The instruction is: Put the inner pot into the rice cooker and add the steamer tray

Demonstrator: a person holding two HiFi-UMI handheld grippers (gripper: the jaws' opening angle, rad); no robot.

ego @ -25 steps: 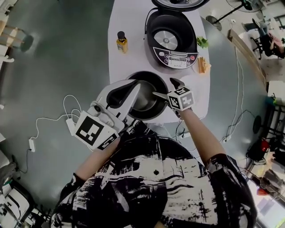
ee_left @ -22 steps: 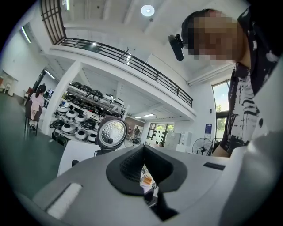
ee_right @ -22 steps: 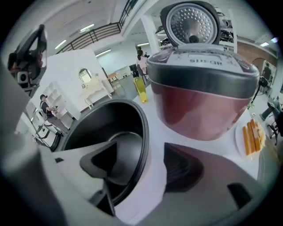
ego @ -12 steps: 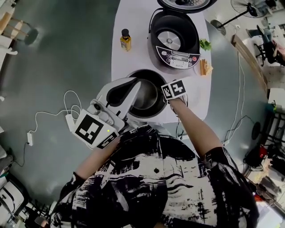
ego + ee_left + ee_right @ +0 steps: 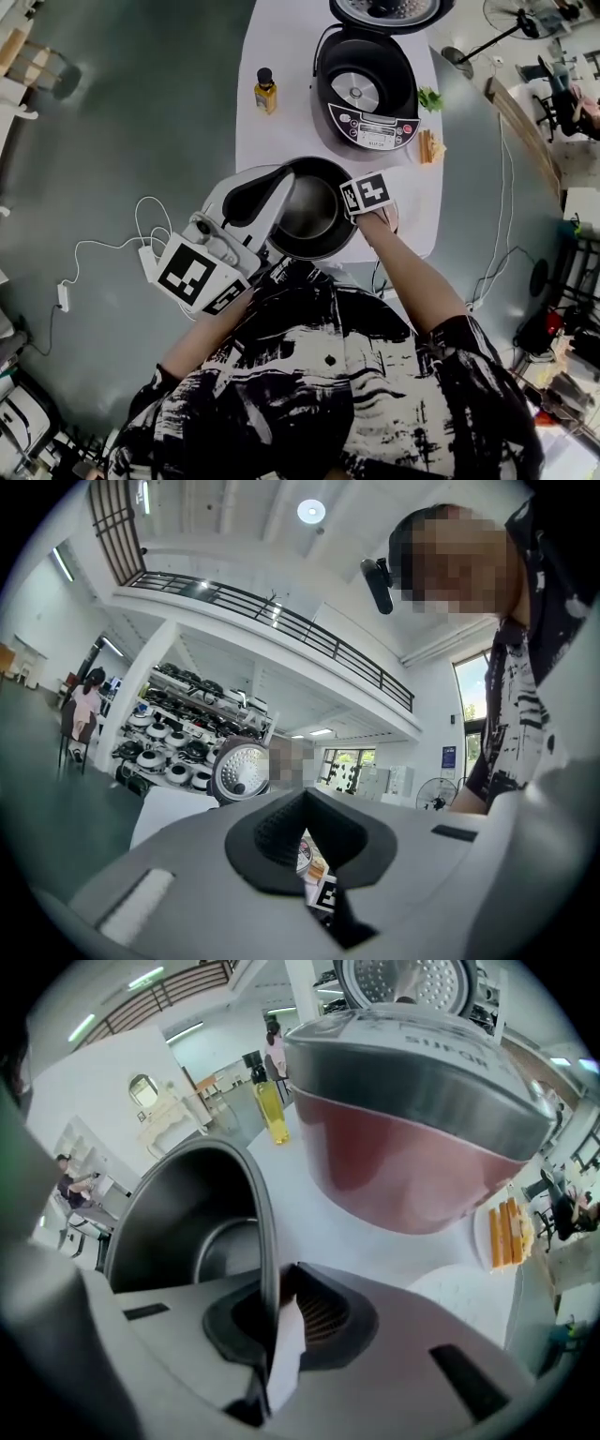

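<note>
Well, the dark round metal inner pot is at the front edge of the white table, outside the cooker. The right gripper is clamped on the pot's right rim. The left gripper is at the left rim, its jaws almost together with nothing between them. Behind the pot sits the dark rice cooker with its lid open. Left of it stands a small bottle of yellow liquid. Orange sticks lie at the cooker's right side. Around the table is grey-green floor. The room is a bright white hall with a railed balcony and shelves of cookers.
</note>
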